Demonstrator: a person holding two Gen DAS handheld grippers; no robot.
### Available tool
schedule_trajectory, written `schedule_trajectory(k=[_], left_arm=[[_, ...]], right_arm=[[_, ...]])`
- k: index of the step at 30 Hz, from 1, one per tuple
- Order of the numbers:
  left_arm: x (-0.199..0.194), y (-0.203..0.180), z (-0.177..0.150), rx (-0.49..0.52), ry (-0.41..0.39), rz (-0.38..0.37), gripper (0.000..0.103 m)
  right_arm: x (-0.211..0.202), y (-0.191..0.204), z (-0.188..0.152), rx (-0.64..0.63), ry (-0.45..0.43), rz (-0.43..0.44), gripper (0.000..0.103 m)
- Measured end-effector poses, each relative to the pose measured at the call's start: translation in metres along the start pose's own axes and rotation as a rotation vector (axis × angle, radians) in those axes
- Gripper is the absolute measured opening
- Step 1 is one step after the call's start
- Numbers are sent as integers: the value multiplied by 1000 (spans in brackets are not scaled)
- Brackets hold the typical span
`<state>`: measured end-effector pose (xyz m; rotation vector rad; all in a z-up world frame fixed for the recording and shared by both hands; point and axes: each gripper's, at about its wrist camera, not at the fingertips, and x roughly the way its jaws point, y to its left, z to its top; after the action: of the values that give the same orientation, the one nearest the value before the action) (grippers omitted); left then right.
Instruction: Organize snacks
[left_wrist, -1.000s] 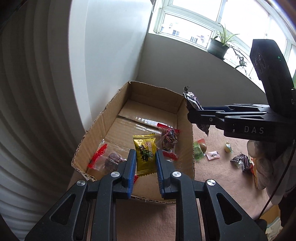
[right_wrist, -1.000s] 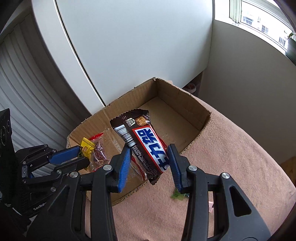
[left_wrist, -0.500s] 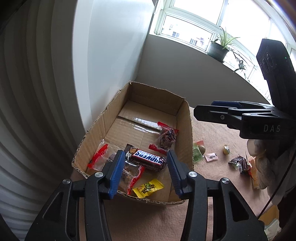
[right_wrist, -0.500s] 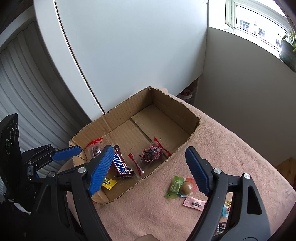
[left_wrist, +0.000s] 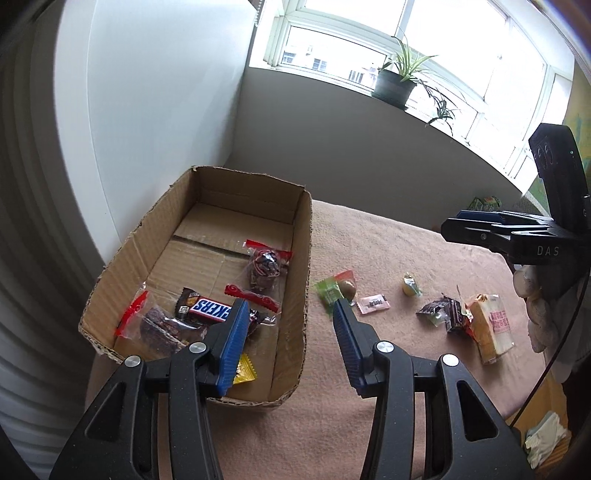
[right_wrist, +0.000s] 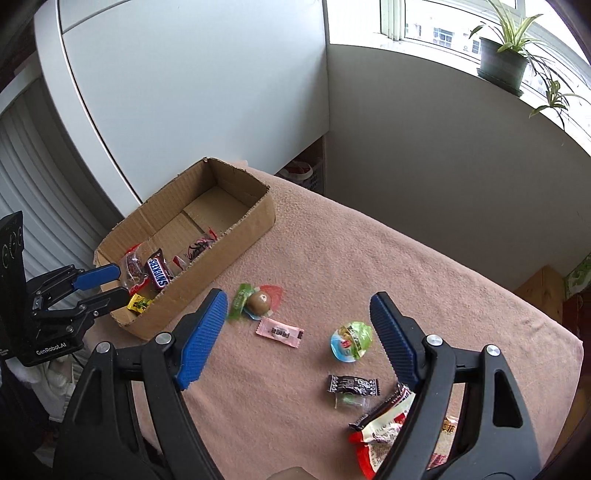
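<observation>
The chocolate bar (left_wrist: 208, 309) and yellow sweet (left_wrist: 244, 373) now lie in the cardboard box (left_wrist: 301, 258); both tongs, left (left_wrist: 288, 325) and right (right_wrist: 297, 325), have opened, empty. Next: pick another snack (right_wrist: 351, 339) off the bench (right_wrist: 406, 266).

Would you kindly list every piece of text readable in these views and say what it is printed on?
"SNICKERS": chocolate bar in the box.
"DAS": right hand-held gripper, on its body.
"GenRoboAI": left hand-held gripper, on its body.
Pink sachet, black wrapper and red-white packet: print too small to read.
</observation>
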<state>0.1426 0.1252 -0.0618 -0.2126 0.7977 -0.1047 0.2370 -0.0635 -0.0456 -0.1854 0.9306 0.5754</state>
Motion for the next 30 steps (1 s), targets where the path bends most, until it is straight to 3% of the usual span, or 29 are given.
schedule_trajectory(k=[8,18,25,30], left_arm=[[20,-40,-4,56,44,-47,46],[57,-82,-9,128,115,-65,46],[88,-88,-15,129,205,-93,46],[98,-76,-8,74,217,-72,46]], right_arm=[[-1,-45,-25,93,43,-4,82],[34,-46,-27,99,108,50,82],[66,-51,-24,116,155,71,82],[81,-55,-23,134,167,85,82]])
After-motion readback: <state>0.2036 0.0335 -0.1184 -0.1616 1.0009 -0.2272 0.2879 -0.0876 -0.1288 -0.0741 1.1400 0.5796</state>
